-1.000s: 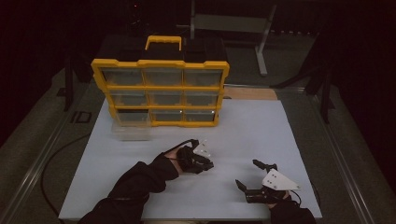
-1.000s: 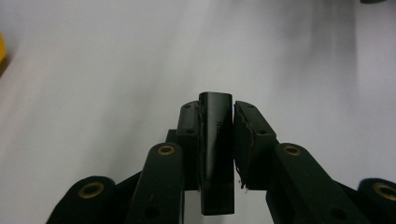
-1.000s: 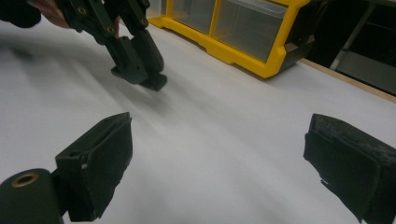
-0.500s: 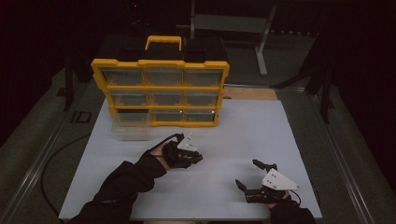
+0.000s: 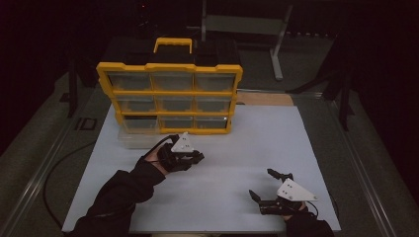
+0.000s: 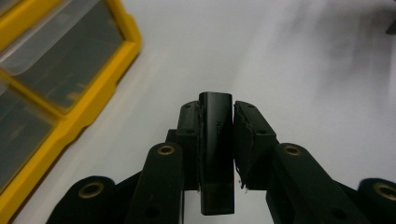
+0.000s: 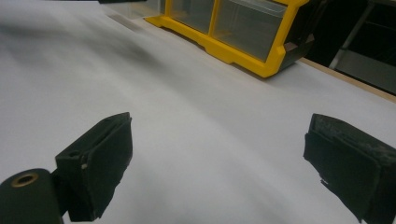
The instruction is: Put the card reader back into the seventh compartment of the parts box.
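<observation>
My left gripper (image 5: pixel 196 157) hovers over the white mat just in front of the yellow drawer organizer (image 5: pixel 170 91), near its bottom-left drawers. In the left gripper view its jaws (image 6: pixel 215 116) are shut on a narrow black rectangular block (image 6: pixel 215 140), held upright between the pads, with the organizer's yellow frame (image 6: pixel 100 88) at the left. My right gripper (image 5: pixel 261 182) rests low near the front right of the mat. Its jaws (image 7: pixel 219 154) stand wide open with nothing between them.
A clear plastic drawer (image 5: pixel 136 139) lies pulled out on the mat (image 5: pixel 257 138) in front of the organizer's lower left corner. The organizer (image 7: pixel 233 51) stands upright with a carry handle on top. A metal frame (image 5: pixel 276 44) stands behind the table in the dark.
My left gripper has moved left and away from the front edge, toward the organizer, still holding the black block. The right gripper has stayed where it was.
</observation>
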`<state>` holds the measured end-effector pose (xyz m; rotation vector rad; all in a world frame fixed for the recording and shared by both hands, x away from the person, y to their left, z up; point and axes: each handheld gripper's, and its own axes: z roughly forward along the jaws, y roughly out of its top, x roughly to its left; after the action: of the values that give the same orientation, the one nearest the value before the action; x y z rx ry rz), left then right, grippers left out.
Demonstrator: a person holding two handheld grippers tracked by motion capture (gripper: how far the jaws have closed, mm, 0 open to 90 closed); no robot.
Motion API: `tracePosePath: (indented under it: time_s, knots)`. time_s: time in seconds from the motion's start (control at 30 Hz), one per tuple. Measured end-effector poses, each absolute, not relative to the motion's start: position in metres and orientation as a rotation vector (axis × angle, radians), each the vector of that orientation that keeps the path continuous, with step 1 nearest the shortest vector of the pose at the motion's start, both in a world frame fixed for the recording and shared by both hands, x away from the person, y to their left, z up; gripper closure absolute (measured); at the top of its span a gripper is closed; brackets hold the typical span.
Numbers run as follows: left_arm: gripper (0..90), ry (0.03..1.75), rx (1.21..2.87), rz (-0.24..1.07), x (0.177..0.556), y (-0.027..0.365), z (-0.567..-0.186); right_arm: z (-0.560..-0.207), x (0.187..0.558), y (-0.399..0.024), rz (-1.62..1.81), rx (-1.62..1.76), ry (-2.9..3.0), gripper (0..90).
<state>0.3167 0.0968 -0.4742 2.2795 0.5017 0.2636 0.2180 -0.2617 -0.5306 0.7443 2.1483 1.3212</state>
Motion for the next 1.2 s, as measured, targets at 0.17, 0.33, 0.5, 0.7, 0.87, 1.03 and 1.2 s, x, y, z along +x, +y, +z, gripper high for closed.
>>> tracePosePath:
  time_s: [0.17,0.33,0.5,0.7,0.87,1.03,1.2]
  knots:
    - [73.4,0.545,2.245,0.284,0.319,0.108,-0.472,-0.531,0.218,-0.262,1.322,0.745,2.147,7.9]
    - [73.4,0.578,2.205,0.303,0.32,0.121,-0.469,-0.531,0.218,-0.262,1.324,0.753,2.147,7.9]
    - [73.4,0.62,2.176,0.333,0.323,0.132,-0.465,-0.531,0.218,-0.262,1.321,0.747,2.149,7.9]
    - [73.4,0.663,2.131,0.38,0.328,0.146,-0.459,-0.531,0.218,-0.262,1.322,0.748,2.146,7.9]
    - [73.4,0.69,2.107,0.407,0.332,0.159,-0.454,-0.531,0.218,-0.263,1.326,0.755,2.142,7.9]
    - [73.4,0.718,2.08,0.45,0.333,0.169,-0.447,-0.531,0.218,-0.262,1.321,0.75,2.144,7.9]
    - [73.4,0.743,2.045,0.485,0.336,0.181,-0.44,-0.531,0.218,-0.262,1.322,0.749,2.145,7.9]
